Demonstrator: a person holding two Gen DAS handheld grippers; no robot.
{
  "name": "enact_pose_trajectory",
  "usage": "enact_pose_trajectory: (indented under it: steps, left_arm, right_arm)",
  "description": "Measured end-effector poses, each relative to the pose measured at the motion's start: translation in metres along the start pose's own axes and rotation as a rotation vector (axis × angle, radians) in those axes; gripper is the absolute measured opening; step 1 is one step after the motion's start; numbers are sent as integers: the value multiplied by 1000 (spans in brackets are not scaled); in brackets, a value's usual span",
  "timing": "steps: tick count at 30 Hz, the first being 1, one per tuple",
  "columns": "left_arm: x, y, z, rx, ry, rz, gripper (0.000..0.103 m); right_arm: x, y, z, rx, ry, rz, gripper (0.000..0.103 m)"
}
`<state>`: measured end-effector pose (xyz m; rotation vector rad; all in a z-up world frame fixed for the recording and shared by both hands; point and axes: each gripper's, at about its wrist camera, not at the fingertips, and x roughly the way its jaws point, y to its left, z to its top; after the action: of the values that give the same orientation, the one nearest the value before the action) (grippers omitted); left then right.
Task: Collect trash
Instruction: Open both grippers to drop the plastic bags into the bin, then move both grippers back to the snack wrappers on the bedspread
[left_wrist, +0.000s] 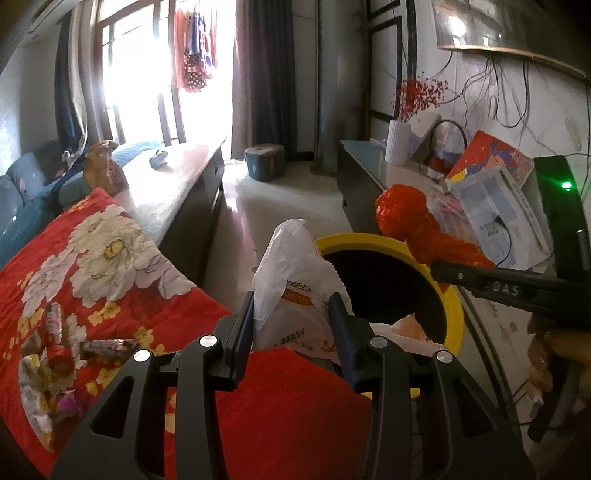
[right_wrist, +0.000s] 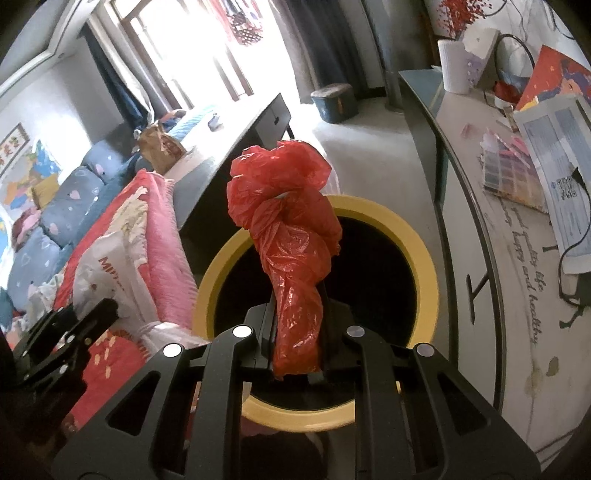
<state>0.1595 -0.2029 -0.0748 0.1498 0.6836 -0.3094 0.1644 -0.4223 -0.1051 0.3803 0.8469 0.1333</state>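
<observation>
trash is sitting in both grippers: the right gripper (right_wrist: 297, 332) is clamping a crumpled red plastic bag (right_wrist: 291, 236), its jaws pinched nearly together on the lower end, and the bag is sticking up over the dark mouth of the yellow-rimmed bin (right_wrist: 424, 258). the left gripper (left_wrist: 295, 321) is clamping a white plastic package (left_wrist: 291, 280) with orange print, jaws partly apart around it, just beside the bin's near rim. candy wrappers (left_wrist: 59, 347) are lying on the red floral quilt (left_wrist: 122, 258) to the left. papers (right_wrist: 554, 177) are resting on the cabinet top to the right.
</observation>
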Motion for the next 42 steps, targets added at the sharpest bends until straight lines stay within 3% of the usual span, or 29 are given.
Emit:
enact_pose_trajectory:
  steps: [7, 9, 10, 12, 17, 27, 34, 42]
  left_arm:
    - [19, -5, 4, 12, 27, 22, 40]
    - [25, -5, 5, 9, 43, 18, 49]
    - [28, -4, 6, 5, 59, 5, 53]
    - [27, 0, 6, -20, 52, 5, 78]
    - [14, 11, 5, -70, 29, 5, 92]
    - [-28, 32, 2, -124, -40, 22, 96]
    - [-53, 51, -1, -159, -65, 51, 96]
    - [-79, 81, -8, -228, -101, 96, 96]
  right_arm:
    - [5, -5, -1, 14, 21, 0, 14]
    - [8, -8, -2, 29, 36, 7, 19]
    - [9, -9, -2, 38, 40, 7, 31]
    - [9, -11, -4, 59, 44, 1, 41]
    - [5, -11, -3, 66, 25, -15, 56]
    - [-13, 12, 1, 9, -60, 7, 73]
    - [-29, 37, 2, -63, -135, 26, 77]
    - [-36, 62, -4, -129, -154, 54, 79]
